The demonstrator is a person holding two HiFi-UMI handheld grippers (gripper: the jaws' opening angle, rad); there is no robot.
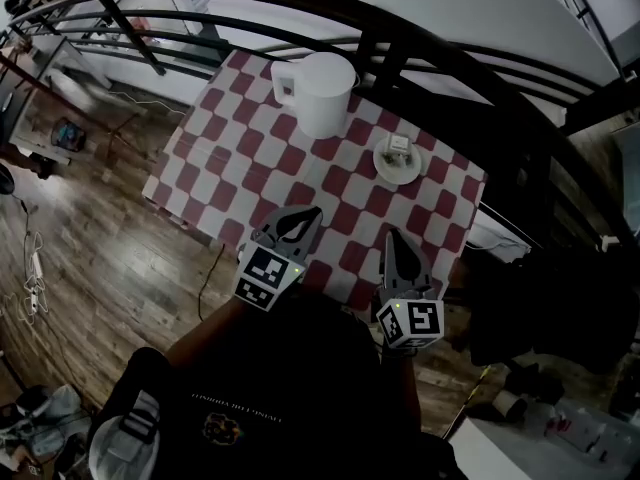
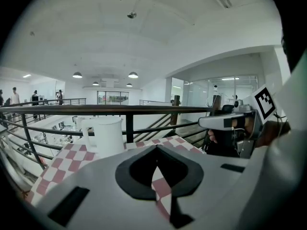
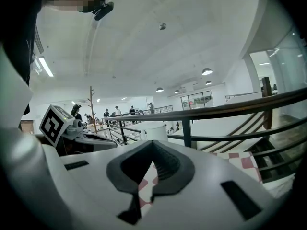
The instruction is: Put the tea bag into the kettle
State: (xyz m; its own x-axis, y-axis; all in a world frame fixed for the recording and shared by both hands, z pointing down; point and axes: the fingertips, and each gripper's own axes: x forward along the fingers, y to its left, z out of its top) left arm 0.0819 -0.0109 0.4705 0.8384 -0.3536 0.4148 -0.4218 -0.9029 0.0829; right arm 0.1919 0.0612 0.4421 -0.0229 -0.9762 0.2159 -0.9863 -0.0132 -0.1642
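Your left gripper (image 1: 308,217) and right gripper (image 1: 393,238) are both closed and empty. The tea bag (image 1: 399,145) lies on its saucer (image 1: 384,169) beside the kettle (image 1: 322,90). Its lid looks shut, so a drop may bounce off.

My worktop (image 1: 262,183) is covered by a red-and-white checked cloth (image 1: 330,208), which lies flat across the top and reaches every edge I can see. A white kettle (image 1: 322,93) stands upright on the cloth at the far side, close to the dark railing (image 1: 420,38) beyond it, with its handle turned to the left. A small white saucer (image 1: 383,171) sits on the cloth to the right of the kettle and a little nearer to me, apart from it and close to the worktop's right edge.
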